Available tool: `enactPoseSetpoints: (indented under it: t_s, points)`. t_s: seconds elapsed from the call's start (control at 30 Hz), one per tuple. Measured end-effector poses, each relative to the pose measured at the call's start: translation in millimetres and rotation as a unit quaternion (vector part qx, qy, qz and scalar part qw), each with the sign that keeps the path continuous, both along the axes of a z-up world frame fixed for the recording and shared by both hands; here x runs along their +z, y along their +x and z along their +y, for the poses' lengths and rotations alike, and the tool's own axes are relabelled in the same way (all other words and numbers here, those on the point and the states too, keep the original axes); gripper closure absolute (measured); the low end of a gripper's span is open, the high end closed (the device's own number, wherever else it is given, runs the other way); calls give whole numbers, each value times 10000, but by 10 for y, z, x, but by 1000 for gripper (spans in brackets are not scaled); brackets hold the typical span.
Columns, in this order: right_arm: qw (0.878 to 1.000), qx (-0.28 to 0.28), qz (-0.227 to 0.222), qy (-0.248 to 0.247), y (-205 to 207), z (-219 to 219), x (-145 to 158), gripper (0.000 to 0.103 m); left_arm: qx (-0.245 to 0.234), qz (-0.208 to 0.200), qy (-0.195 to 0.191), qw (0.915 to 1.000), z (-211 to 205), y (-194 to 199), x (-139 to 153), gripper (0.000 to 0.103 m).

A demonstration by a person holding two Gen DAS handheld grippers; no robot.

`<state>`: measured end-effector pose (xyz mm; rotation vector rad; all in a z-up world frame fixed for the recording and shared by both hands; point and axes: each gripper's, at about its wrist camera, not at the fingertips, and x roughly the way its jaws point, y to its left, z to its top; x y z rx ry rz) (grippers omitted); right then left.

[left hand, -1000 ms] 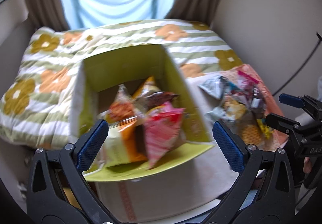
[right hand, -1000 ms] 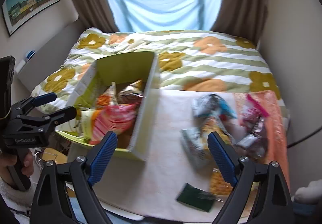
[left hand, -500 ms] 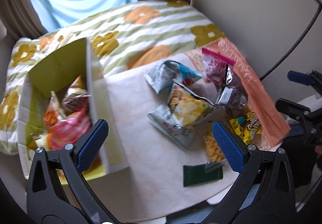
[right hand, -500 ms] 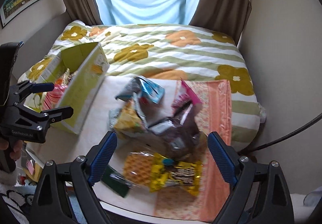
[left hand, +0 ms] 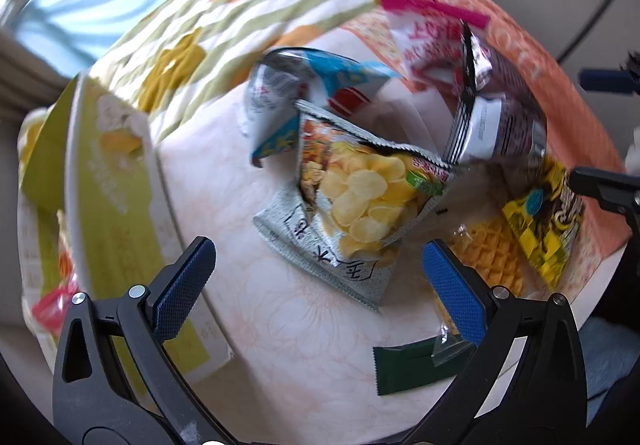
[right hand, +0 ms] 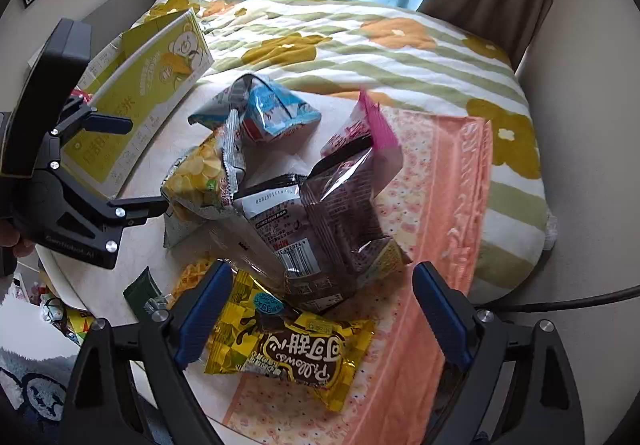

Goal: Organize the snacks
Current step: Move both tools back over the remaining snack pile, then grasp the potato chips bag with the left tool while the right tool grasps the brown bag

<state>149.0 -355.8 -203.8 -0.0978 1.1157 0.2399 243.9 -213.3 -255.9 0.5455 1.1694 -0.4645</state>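
Black plastic tool (left hand: 318,277) frames, silver screws, blue textured pads (right hand: 204,315), white lettering on one side

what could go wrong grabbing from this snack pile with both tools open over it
1. The chip bag overlaps the blue bag and the dark bag leans on others, so lifting one may drag its neighbours.
2. The yellow packet and green sachet lie near the table's edge and could be knocked off.
3. The left tool and right tool work close together and might collide.

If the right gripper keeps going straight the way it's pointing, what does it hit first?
Most likely the yellow chocolate snack packet, which lies between the open fingers of the right gripper. The dark brown bag sits just beyond; depth is hard to judge.
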Motion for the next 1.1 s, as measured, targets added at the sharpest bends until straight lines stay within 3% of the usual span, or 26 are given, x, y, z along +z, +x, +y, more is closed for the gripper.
enactPoseSetpoints:
  t_s: [0.33,0.5,0.57,0.73,0.87,0.97,1.1]
  points:
    - [9996,23,243,-117,149,35,-315,13,-475,218,63,9986,-130,135,-310,1]
    - [9995,69,272,-176,201,29,-399,13,-499,462,-43,9977,-131,224,-455,17]
    - [9993,26,277,-262,228,30,-436,13,-556,469,-59,9973,-148,236,-492,17]
    - [9999,83,143,-28,262,23,-455,13,-656,521,-199,9963,-152,248,-504,31]
    - [9995,241,80,-173,283,67,-478,13,-687,481,-214,9962,-152,212,-486,38]
    - [9993,343,29,-167,302,86,-468,4,-631,438,-199,9968,-114,222,-451,49]
    - [9985,485,101,-230,393,116,-497,4,-496,478,-283,9972,-58,265,-431,54]
